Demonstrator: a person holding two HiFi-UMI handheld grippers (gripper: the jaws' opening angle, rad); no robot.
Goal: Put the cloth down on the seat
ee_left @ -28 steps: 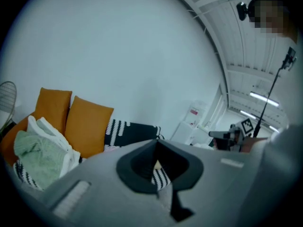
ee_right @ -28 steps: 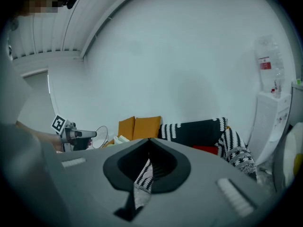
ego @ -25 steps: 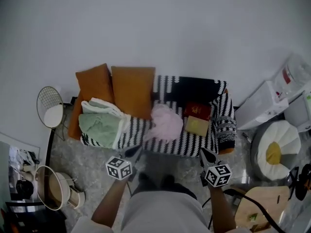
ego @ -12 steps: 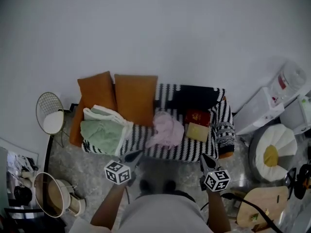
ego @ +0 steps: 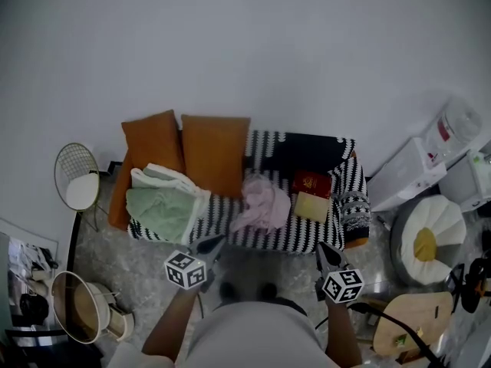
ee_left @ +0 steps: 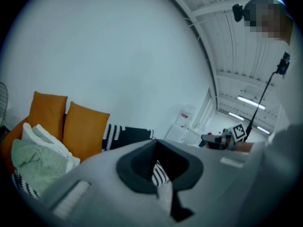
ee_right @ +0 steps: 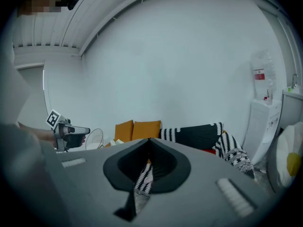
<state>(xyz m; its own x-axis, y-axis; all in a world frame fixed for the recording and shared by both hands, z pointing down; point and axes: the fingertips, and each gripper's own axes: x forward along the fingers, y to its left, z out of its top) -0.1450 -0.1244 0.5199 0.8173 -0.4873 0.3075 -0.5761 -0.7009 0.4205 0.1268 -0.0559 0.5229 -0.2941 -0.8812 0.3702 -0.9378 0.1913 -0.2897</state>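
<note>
A crumpled pink cloth (ego: 265,204) lies on the seat of the black-and-white striped sofa (ego: 307,232), right of centre. My left gripper (ego: 213,244) hovers in front of the sofa's front edge, shut and empty. My right gripper (ego: 324,248) hovers level with it further right, also shut with nothing in it. In the left gripper view the jaws (ee_left: 156,143) meet at the tips, with the striped cover showing through the slit below. The right gripper view shows the same closed tips (ee_right: 148,141), pointing at the sofa from a distance.
Two orange pillows (ego: 213,153) lean on the sofa back, a folded green cloth (ego: 163,202) lies at its left end, and a red box (ego: 311,183) and a yellow one (ego: 311,206) sit right of the pink cloth. A wire stand (ego: 77,179), a round basket (ego: 77,309), a white cushion (ego: 430,240) and a wooden stool (ego: 410,324) flank me.
Both grippers have drawn back a little from the sofa's front edge, still shut. The pink cloth, rounder a second ago, has slumped flat on the seat.
</note>
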